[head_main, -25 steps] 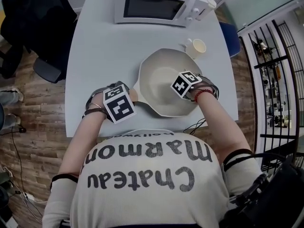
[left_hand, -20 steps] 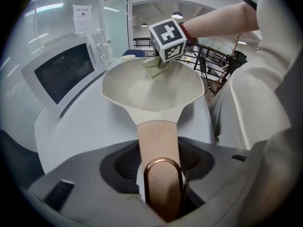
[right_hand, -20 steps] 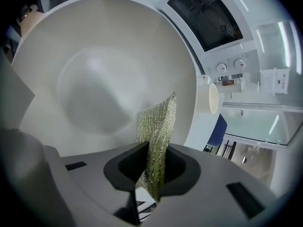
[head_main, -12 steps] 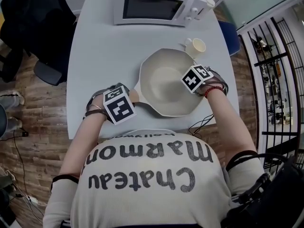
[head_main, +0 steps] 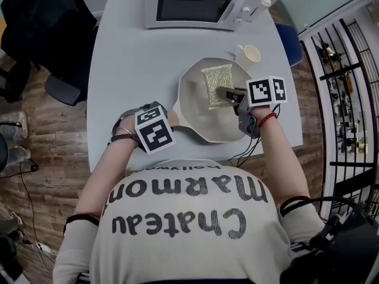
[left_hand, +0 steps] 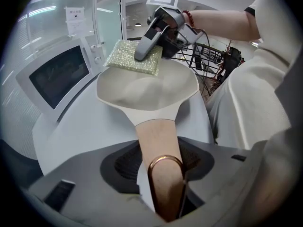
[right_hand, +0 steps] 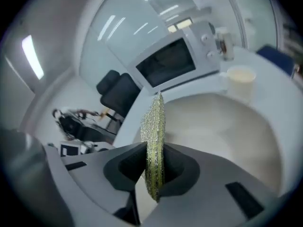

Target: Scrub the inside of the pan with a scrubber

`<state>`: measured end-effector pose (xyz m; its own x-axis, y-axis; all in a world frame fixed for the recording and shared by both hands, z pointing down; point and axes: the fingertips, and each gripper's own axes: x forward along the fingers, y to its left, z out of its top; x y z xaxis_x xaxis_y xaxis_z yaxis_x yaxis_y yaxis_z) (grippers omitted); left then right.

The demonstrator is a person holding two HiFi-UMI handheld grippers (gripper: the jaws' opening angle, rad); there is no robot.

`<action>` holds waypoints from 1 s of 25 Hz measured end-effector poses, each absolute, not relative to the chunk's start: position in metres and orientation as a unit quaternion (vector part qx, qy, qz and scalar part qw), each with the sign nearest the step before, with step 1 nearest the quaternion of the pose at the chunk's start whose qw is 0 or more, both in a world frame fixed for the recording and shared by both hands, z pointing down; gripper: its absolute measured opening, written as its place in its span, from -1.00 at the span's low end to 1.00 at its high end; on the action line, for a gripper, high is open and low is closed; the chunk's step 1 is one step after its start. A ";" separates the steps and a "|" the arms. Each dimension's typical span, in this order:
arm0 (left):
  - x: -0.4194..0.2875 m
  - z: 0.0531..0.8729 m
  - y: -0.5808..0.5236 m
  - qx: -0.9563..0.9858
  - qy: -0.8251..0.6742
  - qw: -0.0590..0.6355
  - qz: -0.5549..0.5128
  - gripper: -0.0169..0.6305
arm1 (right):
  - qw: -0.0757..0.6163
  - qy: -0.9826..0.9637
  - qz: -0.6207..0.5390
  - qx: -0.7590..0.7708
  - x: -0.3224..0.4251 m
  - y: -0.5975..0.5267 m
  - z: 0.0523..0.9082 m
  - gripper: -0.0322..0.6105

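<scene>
A cream pan (head_main: pixel 198 108) rests on the white table (head_main: pixel 130 70), its tan handle (head_main: pixel 172 119) toward me. My left gripper (head_main: pixel 166 122) is shut on that handle (left_hand: pixel 158 141), which runs between the jaws of the left gripper (left_hand: pixel 158 167) in the left gripper view. My right gripper (head_main: pixel 226 92) reaches in from the pan's right rim and is shut on a yellow-green scrubber (head_main: pixel 217 86), held flat above the bowl. In the right gripper view the scrubber (right_hand: pixel 155 136) shows edge-on, pinched by the right gripper (right_hand: pixel 155 167), with the pan (right_hand: pixel 227 126) beyond it.
A white microwave (head_main: pixel 189 7) stands at the table's far edge, and a cream cup (head_main: pixel 250 55) sits just beyond the pan. A black chair (head_main: pixel 47 28) is left of the table, a metal rack (head_main: pixel 343 87) to its right. A cable (head_main: pixel 243 155) hangs at the front edge.
My right gripper has risen out of the pan's bowl toward its right rim and rolled over, so the scrubber now shows in its jaws. The left gripper and pan stayed put.
</scene>
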<state>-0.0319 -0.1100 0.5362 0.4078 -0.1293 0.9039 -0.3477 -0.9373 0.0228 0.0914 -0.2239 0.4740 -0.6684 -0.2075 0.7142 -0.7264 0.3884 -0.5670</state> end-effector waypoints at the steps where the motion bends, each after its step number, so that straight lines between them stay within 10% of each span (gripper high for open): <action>1: -0.032 0.536 -0.110 0.832 -0.143 0.103 0.525 -0.29 | 0.248 -0.780 0.515 0.255 0.071 -0.210 0.479 -0.71; 8: -0.028 0.534 -0.110 0.830 -0.145 0.107 0.528 -0.30 | 0.308 -0.730 0.576 0.202 0.034 -0.166 0.548 -0.72; 25: -0.029 0.533 -0.108 0.827 -0.151 0.117 0.529 -0.29 | 0.595 -0.678 0.326 0.282 0.087 -0.164 0.593 -0.72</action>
